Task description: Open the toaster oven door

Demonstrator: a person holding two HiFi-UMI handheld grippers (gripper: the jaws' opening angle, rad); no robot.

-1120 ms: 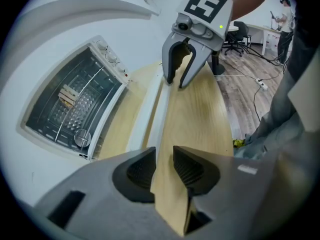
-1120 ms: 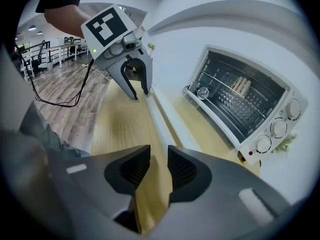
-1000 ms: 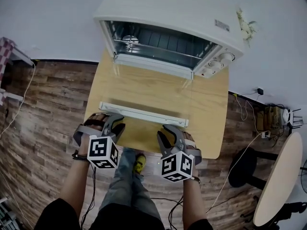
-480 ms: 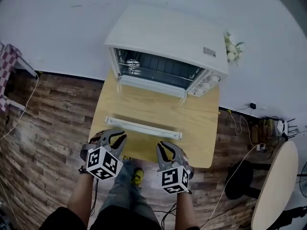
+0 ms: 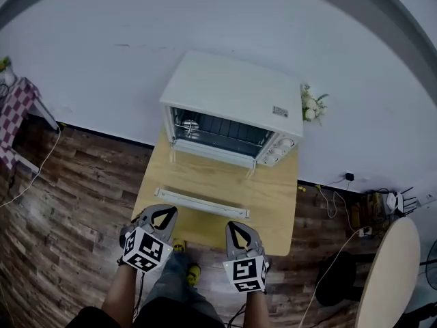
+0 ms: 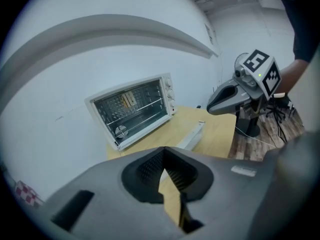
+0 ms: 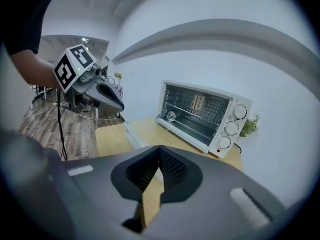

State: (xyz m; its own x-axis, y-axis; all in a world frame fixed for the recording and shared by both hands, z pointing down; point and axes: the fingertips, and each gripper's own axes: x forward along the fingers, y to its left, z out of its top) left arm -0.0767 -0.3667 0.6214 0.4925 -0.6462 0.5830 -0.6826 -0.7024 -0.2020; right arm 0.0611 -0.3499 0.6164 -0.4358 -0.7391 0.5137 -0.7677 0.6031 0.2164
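Note:
The white toaster oven (image 5: 232, 94) stands at the back of the wooden table (image 5: 273, 203). Its glass door lies folded down flat, with the white handle bar (image 5: 201, 203) toward me. The rack inside shows in the left gripper view (image 6: 132, 109) and in the right gripper view (image 7: 200, 111). My left gripper (image 5: 162, 214) (image 6: 164, 149) and right gripper (image 5: 236, 228) (image 7: 159, 148) hover side by side in front of the table's near edge, apart from the door. Both have just been closing and are shut with nothing between the fingers.
A small flower bunch (image 5: 311, 106) sits by the wall right of the oven. On the wood floor at the right are cables (image 5: 334, 197), a dark stool (image 5: 334, 279) and a round pale table (image 5: 389, 272). A checkered thing (image 5: 17, 108) stands far left.
Both grippers have lifted up and back from the table's near edge, and their jaws have gone from wide open to shut. The oven door stays down.

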